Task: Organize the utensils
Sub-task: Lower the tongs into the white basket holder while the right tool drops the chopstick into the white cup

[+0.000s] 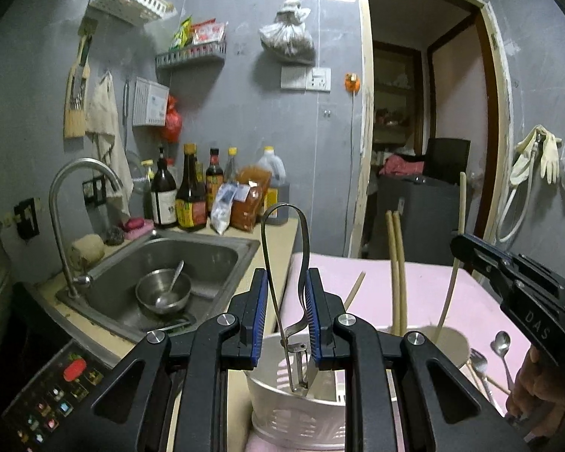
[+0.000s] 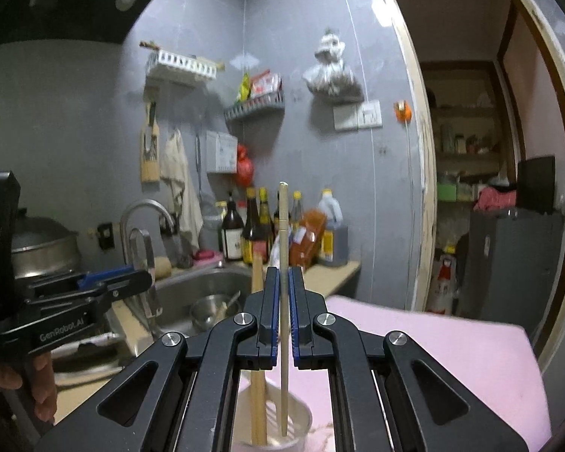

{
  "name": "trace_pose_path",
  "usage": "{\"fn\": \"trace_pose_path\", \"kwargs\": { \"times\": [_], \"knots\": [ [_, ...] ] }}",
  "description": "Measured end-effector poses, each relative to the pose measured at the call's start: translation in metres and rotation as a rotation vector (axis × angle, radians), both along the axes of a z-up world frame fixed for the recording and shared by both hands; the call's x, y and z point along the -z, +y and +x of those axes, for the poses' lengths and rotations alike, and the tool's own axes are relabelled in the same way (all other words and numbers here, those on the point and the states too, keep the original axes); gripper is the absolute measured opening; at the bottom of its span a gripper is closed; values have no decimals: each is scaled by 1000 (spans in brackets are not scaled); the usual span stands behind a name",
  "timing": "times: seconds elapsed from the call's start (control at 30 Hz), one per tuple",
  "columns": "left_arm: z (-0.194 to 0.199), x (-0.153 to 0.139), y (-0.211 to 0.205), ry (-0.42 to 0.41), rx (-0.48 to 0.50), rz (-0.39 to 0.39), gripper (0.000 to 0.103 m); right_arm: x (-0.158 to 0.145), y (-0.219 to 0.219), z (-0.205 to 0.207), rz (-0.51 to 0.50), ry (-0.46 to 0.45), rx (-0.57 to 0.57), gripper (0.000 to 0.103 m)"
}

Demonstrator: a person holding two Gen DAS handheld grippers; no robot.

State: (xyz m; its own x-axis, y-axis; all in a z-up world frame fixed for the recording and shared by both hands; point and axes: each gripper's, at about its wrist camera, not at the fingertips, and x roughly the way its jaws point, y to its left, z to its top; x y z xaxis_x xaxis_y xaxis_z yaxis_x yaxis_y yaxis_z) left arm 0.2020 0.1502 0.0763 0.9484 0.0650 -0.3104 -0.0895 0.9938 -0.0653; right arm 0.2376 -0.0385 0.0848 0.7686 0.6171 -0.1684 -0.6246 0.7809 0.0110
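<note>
A metal peeler (image 1: 300, 367) with a looped handle stands upright between the blue pads of my left gripper (image 1: 287, 282), which is shut on it. Its blade hangs just inside a white slotted utensil holder (image 1: 293, 418). My right gripper (image 2: 283, 275) is shut on a pale chopstick (image 2: 283, 226), held upright with its lower end inside the holder (image 2: 297, 425). Two more chopsticks (image 1: 397, 271) stand in the holder. The left wrist view shows the right gripper (image 1: 461, 243) on the right. A spoon (image 1: 503, 342) and a fork (image 1: 478, 361) lie on the pink mat (image 1: 471, 301).
A loose chopstick (image 1: 354, 286) lies on the mat. To the left is a steel sink (image 1: 222, 256) with a bowl and spoon (image 1: 164, 290) and a tall faucet (image 1: 56, 203). Sauce bottles (image 1: 192, 196) line the back of the counter. An open doorway (image 1: 425, 132) is on the right.
</note>
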Motion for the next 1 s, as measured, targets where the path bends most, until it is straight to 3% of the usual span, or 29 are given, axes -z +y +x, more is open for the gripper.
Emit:
{"fn": "trace_pose_path", "kwargs": {
  "times": [0.47, 0.77, 0.87, 1.0],
  "knots": [
    [14, 25, -3, 107, 60, -34, 17, 29, -4, 7, -67, 114, -5, 3],
    [7, 21, -9, 104, 108, -71, 17, 31, -10, 5, -70, 138, -9, 6],
    [5, 17, -9, 89, 119, -92, 19, 28, -13, 4, -52, 132, -8, 9],
    [-1, 9, -10, 49, 135, -133, 28, 20, -23, -3, -13, 104, -2, 22]
  ]
}}
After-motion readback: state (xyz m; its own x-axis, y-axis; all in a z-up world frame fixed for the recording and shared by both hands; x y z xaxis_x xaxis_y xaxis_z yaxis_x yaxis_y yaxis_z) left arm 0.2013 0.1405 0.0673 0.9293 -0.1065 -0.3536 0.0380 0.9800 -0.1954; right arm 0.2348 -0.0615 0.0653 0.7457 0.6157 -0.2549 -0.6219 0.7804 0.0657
